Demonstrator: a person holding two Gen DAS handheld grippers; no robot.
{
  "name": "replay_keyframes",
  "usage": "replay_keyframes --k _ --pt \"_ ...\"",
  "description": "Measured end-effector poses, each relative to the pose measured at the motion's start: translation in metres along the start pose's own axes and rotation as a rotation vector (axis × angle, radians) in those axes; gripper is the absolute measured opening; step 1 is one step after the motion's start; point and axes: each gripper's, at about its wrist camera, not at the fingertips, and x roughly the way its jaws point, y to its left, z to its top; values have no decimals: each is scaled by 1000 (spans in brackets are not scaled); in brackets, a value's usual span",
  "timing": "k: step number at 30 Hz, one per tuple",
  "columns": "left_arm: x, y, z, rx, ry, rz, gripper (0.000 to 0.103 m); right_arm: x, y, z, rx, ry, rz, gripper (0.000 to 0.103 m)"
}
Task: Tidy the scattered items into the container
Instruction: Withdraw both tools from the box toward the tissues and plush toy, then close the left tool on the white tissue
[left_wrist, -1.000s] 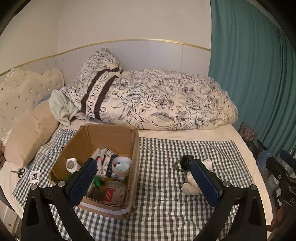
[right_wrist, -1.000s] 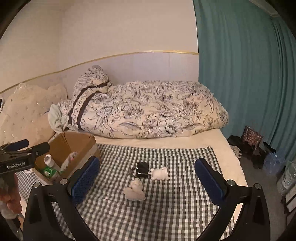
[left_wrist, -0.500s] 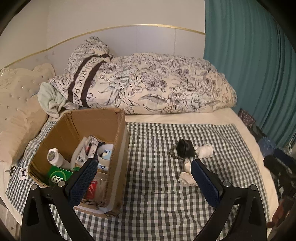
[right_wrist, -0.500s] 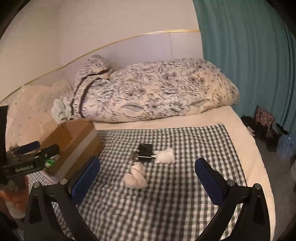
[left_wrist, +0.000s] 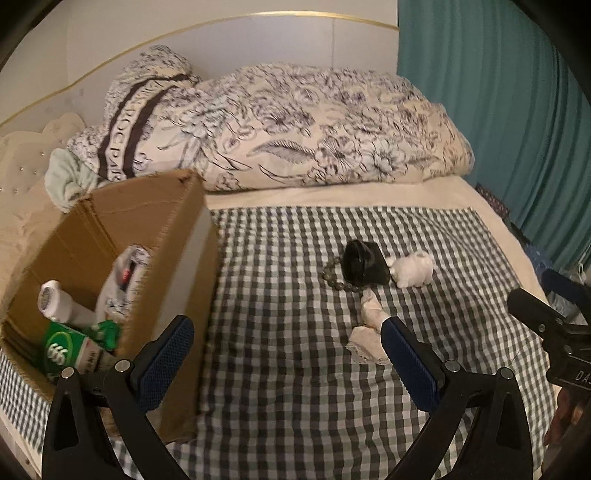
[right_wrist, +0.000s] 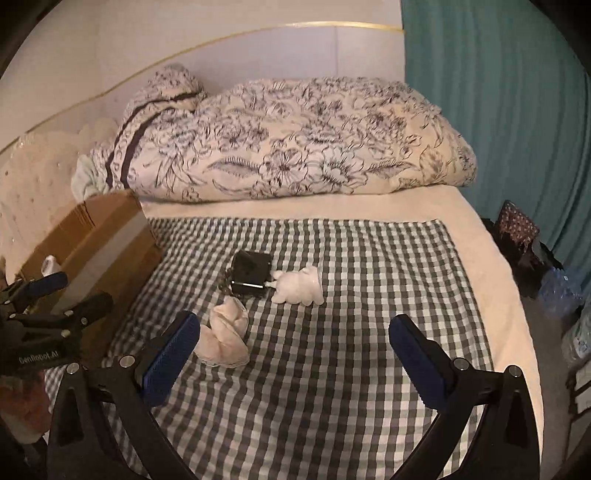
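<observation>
An open cardboard box (left_wrist: 162, 206) stands on the checked cloth at the left, holding a white bottle (left_wrist: 55, 301), a green packet (left_wrist: 64, 349) and other items; it also shows in the right wrist view (right_wrist: 107, 236). On the cloth lie a black case (left_wrist: 364, 264) with a bead bracelet (left_wrist: 334, 278), a white plush toy (left_wrist: 413, 273) and a cream rolled sock (left_wrist: 367, 334). The right wrist view shows the case (right_wrist: 251, 271), toy (right_wrist: 299, 286) and sock (right_wrist: 225, 334). My left gripper (left_wrist: 284, 360) is open and empty beside the sock. My right gripper (right_wrist: 295, 350) is open and empty, near the sock.
A floral duvet (left_wrist: 295, 122) and pillows lie along the back of the bed. A teal curtain (right_wrist: 498, 92) hangs at the right. Bags and bottles (right_wrist: 554, 280) clutter the floor past the bed's right edge. The checked cloth (right_wrist: 332, 387) covers the near bed.
Both grippers have moved forward and lower toward the loose items on the cloth. The box now sits further left in both views. Both stay open.
</observation>
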Motion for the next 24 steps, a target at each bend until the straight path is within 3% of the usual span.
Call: replay_keyframes --k 3,11,24 --pt "14 -9 -1 11 18 -14 103 21 -6 0 27 46 42 103" --pt "60 -30 -11 48 83 -45 103 70 -16 -3 6 93 -1 103" --pt "122 -51 -25 56 174 -128 103 143 -16 2 -11 155 32 103"
